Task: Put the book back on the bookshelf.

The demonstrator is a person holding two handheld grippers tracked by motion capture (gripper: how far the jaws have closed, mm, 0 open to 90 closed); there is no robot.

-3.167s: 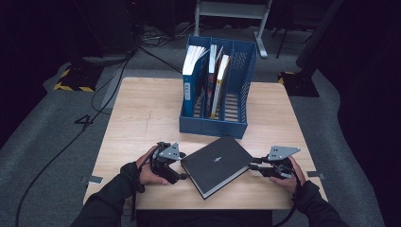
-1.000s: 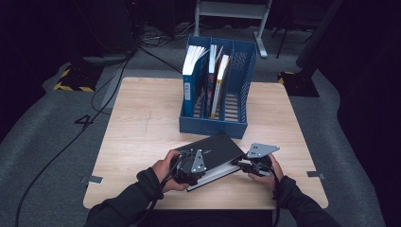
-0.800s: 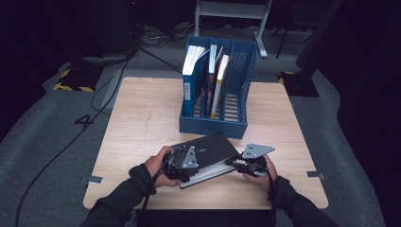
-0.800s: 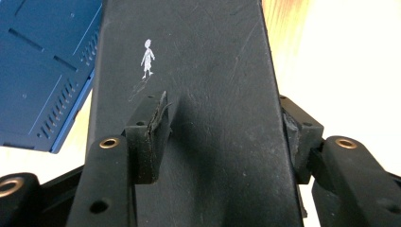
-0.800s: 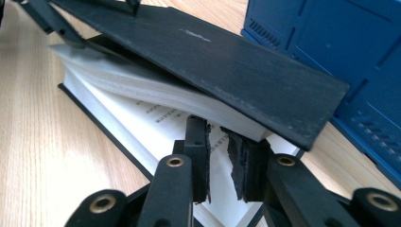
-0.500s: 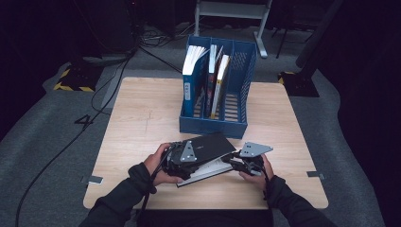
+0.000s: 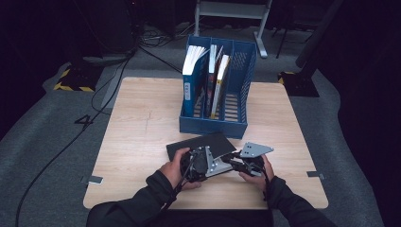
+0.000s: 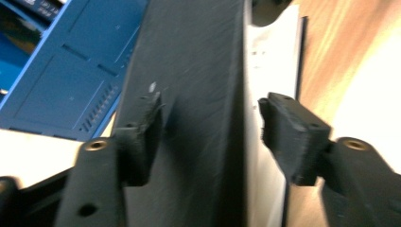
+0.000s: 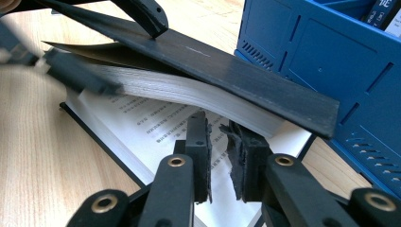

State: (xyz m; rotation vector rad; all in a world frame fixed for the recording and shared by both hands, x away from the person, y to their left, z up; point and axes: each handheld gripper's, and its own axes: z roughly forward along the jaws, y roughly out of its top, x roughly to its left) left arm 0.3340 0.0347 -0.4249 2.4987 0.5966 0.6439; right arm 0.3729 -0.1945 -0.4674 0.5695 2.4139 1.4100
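Note:
A black hardcover book lies partly open near the table's front edge. My left gripper clamps the raised cover and a block of pages, one jaw on top of the cover and the other under the white page edge. My right gripper sits at the book's right side. In the right gripper view, my right gripper has its jaws almost together, with nothing seen between them, just over the exposed printed page. The cover slants above it.
A blue file holder with several upright books stands just behind the open book, close to both grippers. The wooden table has free room to the left and right. Cables lie on the floor beyond the far edge.
The book lay closed with a gripper at each side. Both grippers have since moved in, the left one has taken the cover and lifted it with some pages, and the book has shifted left.

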